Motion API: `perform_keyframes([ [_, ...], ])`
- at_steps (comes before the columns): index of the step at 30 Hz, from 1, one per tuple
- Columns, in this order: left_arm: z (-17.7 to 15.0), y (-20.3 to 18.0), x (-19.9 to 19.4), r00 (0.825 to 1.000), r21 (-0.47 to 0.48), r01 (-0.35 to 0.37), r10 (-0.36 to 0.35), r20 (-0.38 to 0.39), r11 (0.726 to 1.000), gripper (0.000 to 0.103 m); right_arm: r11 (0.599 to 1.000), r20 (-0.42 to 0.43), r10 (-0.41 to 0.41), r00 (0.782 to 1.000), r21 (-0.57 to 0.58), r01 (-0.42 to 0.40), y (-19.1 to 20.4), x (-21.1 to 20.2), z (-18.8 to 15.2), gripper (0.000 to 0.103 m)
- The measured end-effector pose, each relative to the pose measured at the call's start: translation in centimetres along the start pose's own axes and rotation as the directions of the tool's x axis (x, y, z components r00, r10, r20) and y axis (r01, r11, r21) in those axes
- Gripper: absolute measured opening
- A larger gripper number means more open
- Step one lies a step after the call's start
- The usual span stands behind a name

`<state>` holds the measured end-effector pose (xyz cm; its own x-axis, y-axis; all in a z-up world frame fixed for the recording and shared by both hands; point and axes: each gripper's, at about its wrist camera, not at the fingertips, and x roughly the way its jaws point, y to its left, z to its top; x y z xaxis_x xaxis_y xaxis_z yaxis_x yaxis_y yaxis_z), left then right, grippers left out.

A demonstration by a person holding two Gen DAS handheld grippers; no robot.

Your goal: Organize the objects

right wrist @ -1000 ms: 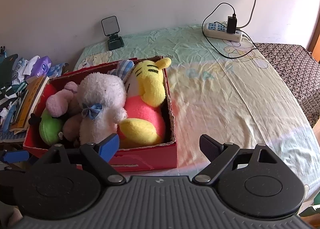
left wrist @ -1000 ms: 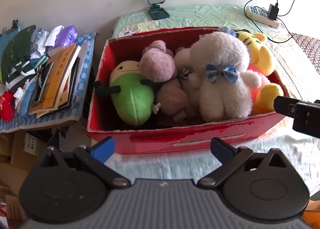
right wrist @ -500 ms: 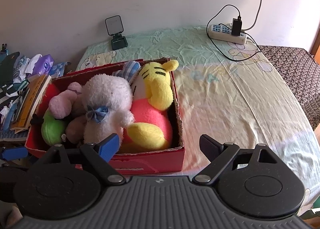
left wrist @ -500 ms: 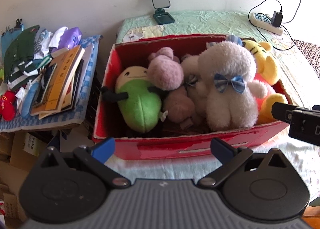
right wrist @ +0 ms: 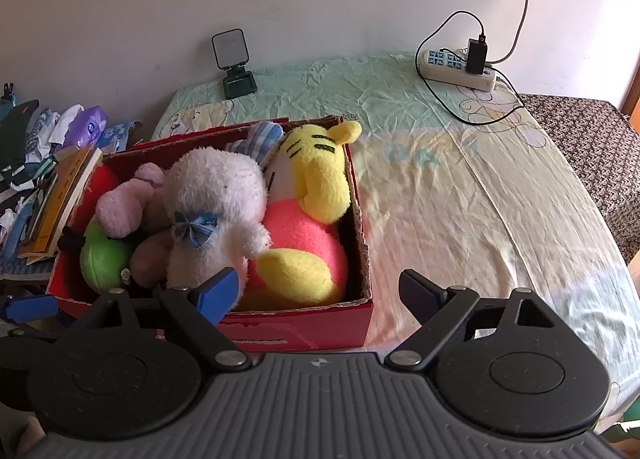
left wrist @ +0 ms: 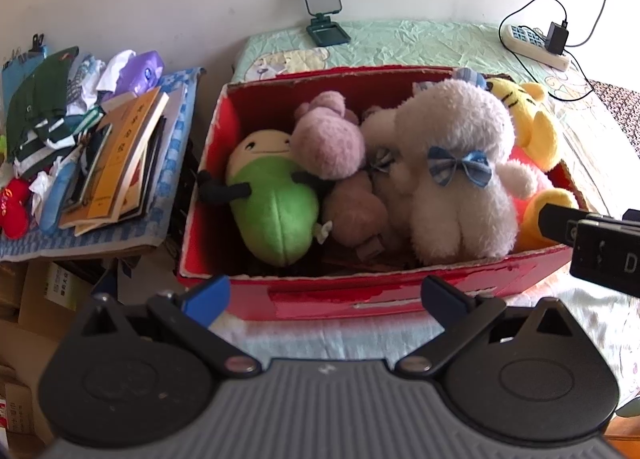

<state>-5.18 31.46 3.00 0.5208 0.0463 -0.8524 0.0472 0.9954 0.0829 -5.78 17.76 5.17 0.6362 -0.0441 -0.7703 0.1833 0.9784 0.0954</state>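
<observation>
A red cardboard box [left wrist: 320, 299] sits on a bed covered with a pale green sheet [right wrist: 460, 199], packed with plush toys: a green bean plush [left wrist: 272, 215], a pink plush [left wrist: 328, 143], a white fluffy plush with a blue bow [left wrist: 456, 179] and a yellow tiger plush [right wrist: 316, 179]. Both the left hand-held gripper [left wrist: 326, 295] and the right hand-held gripper [right wrist: 316, 289] hover near the box's front wall, jaws spread and empty. Beside the bed lies a stack of what look like books [left wrist: 116, 163].
</observation>
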Motion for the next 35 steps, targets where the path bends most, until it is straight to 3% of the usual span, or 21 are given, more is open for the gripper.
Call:
perform_keyframes([
  [29, -0.1, 0.2, 0.3, 1.000, -0.021, -0.002, 0.002, 0.022, 1.000, 0.101, 1.000, -0.009, 0.005, 1.000, -0.018, -0.005, 0.9, 0.8, 0.2, 0.089],
  [35, 0.2, 0.4, -0.9, 0.996, -0.026, 0.009, -0.007, 0.085, 1.000, 0.098, 1.000, -0.003, 0.007, 1.000, -0.018, -0.007, 0.9, 0.9, 0.5, 0.089],
])
